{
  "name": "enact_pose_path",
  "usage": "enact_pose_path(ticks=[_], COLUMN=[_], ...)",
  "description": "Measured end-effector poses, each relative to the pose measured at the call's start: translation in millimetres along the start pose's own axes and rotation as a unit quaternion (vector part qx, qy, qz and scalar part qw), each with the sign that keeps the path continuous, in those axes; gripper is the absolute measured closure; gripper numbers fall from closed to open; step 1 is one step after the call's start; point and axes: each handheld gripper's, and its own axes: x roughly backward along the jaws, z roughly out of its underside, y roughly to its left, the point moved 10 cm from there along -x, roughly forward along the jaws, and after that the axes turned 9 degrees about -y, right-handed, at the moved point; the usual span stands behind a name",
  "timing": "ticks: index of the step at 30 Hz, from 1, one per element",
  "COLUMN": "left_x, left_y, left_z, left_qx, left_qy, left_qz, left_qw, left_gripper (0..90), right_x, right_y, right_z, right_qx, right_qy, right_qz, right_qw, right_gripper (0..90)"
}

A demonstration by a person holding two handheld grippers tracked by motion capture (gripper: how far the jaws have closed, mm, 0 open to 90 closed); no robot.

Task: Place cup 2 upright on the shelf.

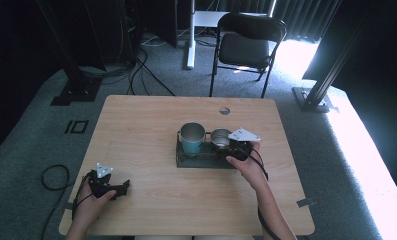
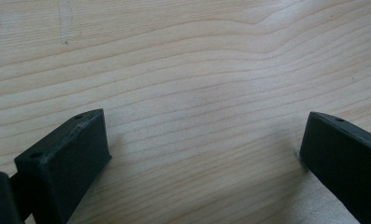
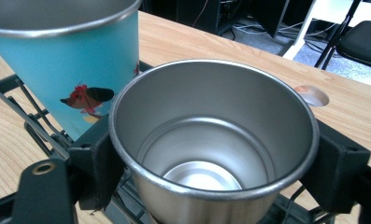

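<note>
Light wood tabletop [image 1: 151, 125], grey carpet, black chair [image 1: 246, 42] beyond. Right tool [image 3: 211, 154] clamped around steel cup [image 3: 216, 140], teal cup [image 3: 71, 60] just beside. Left tool [image 2: 202, 154] jaws wide apart, empty, over bare wood.

Teal cup [image 3: 75, 79] with cartoon dog, silver steel cup [image 3: 211, 140], black rack [image 1: 186, 161]

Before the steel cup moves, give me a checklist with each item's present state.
1. Right hand-held gripper around the steel cup, one jaw on each side: ok.
2. Firm grip on the cup wall: cannot tell.
3. Steel cup empty: ok.
4. Room beside the blue cup: not ok, it stands right next to the steel cup.
5. Steel cup upright over the black rack: ok.
6. Left hand-held gripper out of the way, open, near the table edge: ok.
</note>
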Motion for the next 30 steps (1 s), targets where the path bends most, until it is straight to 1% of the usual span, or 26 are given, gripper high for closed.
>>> enact_pose_path(ticks=[2, 4, 6, 10, 12, 14, 15, 16, 17, 20, 24, 30], left_x=[0.0, 0.0, 0.0, 0.0, 0.0, 0.0, 0.0, 0.0, 0.0, 0.0, 0.0, 0.0], left_y=[0.1, 0.0, 0.1, 0.0, 0.0, 0.0, 0.0, 0.0, 0.0, 0.0, 0.0, 0.0], left_z=[0.0, 0.0, 0.0, 0.0, 0.0, 0.0, 0.0, 0.0, 0.0, 0.0, 0.0, 0.0], left_qx=[0.000, 0.000, 0.000, 0.000, 0.000, 0.000, 0.000, 0.000, 0.000, 0.000, 0.000, 0.000], left_qy=[0.000, 0.000, 0.000, 0.000, 0.000, 0.000, 0.000, 0.000, 0.000, 0.000, 0.000, 0.000], left_qz=[0.000, 0.000, 0.000, 0.000, 0.000, 0.000, 0.000, 0.000, 0.000, 0.000, 0.000, 0.000], left_qw=[1.0000, 1.0000, 1.0000, 1.0000, 1.0000, 1.0000, 1.0000, 1.0000, 1.0000, 1.0000, 1.0000, 1.0000], left_gripper=[2.0, 2.0, 2.0, 2.0, 2.0, 2.0, 2.0, 2.0, 2.0, 2.0, 2.0, 2.0], right_x=[-1.6, -2.9, -3.7, -3.0, -1.8, -0.1, 1.1, 2.5, 4.3, 10.6, 20.0, 32.1], right_y=[0.8, 0.3, -0.3, -1.0, 0.3, 0.9, 2.2, 2.9, 2.6, -1.0, -3.9, -7.0], right_z=[2.3, 3.3, 4.3, 3.9, 5.1, 5.7, 5.7, 5.2, 4.7, 3.3, 2.1, 0.6], right_qx=[0.003, 0.007, 0.003, -0.010, -0.001, 0.003, 0.002, -0.001, -0.006, -0.006, -0.013, -0.013], right_qy=[0.005, 0.005, 0.006, 0.002, 0.010, 0.015, 0.016, 0.015, 0.015, 0.016, 0.010, 0.000], right_qz=[-0.001, 0.000, 0.001, -0.007, -0.011, -0.010, -0.013, -0.017, -0.017, -0.012, -0.016, -0.014], right_qw=[1.0000, 1.0000, 1.0000, 0.9999, 0.9999, 0.9998, 0.9998, 0.9997, 0.9997, 0.9998, 0.9997, 0.9998], right_gripper=[18.0, 18.0, 18.0, 17.8, 17.5, 16.0, 13.3, 12.6, 12.6, 12.3, 11.7, 11.7])
